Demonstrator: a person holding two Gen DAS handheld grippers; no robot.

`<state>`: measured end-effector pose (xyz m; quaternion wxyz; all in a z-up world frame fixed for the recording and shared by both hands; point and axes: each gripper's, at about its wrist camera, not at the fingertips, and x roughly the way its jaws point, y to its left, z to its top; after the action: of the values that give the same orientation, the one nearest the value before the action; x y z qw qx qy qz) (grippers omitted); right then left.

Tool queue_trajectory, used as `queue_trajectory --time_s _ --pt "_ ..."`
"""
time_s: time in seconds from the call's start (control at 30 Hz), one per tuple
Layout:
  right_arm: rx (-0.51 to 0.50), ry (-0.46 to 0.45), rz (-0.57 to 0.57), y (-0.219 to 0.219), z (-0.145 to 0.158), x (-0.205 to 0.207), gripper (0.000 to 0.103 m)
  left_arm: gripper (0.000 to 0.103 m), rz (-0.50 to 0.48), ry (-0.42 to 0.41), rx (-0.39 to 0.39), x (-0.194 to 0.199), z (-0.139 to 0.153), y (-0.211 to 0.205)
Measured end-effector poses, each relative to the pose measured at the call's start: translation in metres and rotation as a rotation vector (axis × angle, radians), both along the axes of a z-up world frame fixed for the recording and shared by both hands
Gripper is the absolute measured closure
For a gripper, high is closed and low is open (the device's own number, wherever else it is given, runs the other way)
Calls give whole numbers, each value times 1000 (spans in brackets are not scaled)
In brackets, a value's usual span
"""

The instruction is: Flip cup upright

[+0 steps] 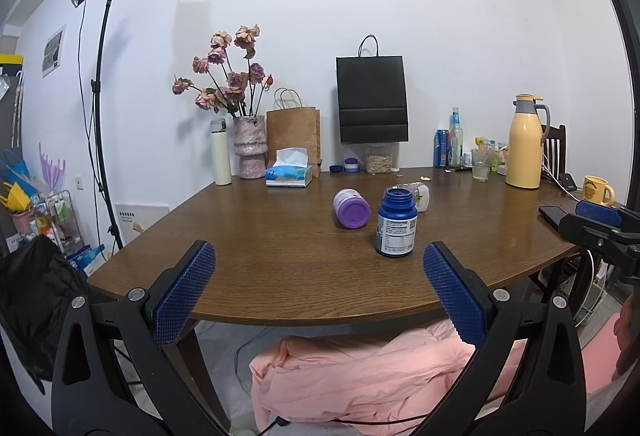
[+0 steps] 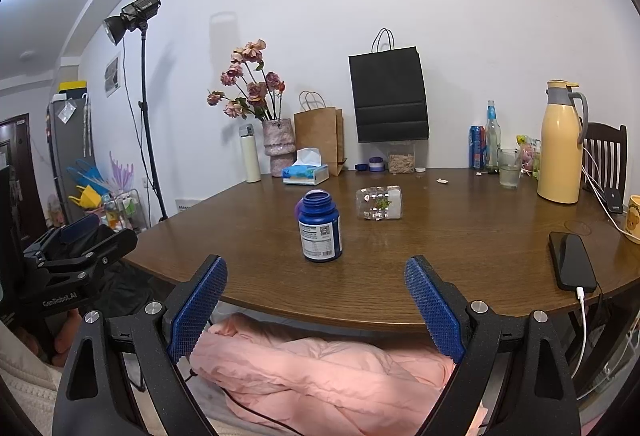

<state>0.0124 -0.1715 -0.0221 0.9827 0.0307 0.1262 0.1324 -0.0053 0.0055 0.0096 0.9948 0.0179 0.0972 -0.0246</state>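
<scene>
A blue bottle (image 1: 396, 222) stands upright and uncapped on the brown table (image 1: 280, 256); it also shows in the right wrist view (image 2: 319, 226). A purple jar (image 1: 351, 208) lies on its side left of it. A clear patterned cup (image 2: 379, 203) lies on its side behind the bottle, partly hidden in the left wrist view (image 1: 421, 196). My left gripper (image 1: 320, 288) is open and empty, held at the table's near edge. My right gripper (image 2: 316, 300) is open and empty, also at the near edge.
Along the back stand a white flask (image 1: 221, 152), a vase of flowers (image 1: 250, 146), a tissue box (image 1: 289, 174), paper bags (image 1: 372, 104), bottles, a glass (image 1: 480, 165) and a yellow thermos (image 1: 525, 142). A phone (image 2: 572, 260) on a cable lies at right. A pink quilt (image 2: 320, 376) lies under the table.
</scene>
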Motion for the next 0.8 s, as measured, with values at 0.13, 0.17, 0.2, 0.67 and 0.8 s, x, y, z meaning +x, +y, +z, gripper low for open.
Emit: queue_trajectory --time_s 0.13,0.17,0.2,0.67,0.8 --pt "-1 -1 0 0 0 0 9 0 -1 0 0 0 0 0" --pt "-1 0 0 0 0 0 9 0 -2 0 0 0 0 0" --pt "-1 0 -2 0 0 0 9 0 -2 1 0 0 0 0" --pt "0 -1 -4 1 0 -2 9 0 4 -7 2 -1 0 0" --pt "-1 -1 -5 1 0 -2 9 0 6 -7 2 -1 0 -1"
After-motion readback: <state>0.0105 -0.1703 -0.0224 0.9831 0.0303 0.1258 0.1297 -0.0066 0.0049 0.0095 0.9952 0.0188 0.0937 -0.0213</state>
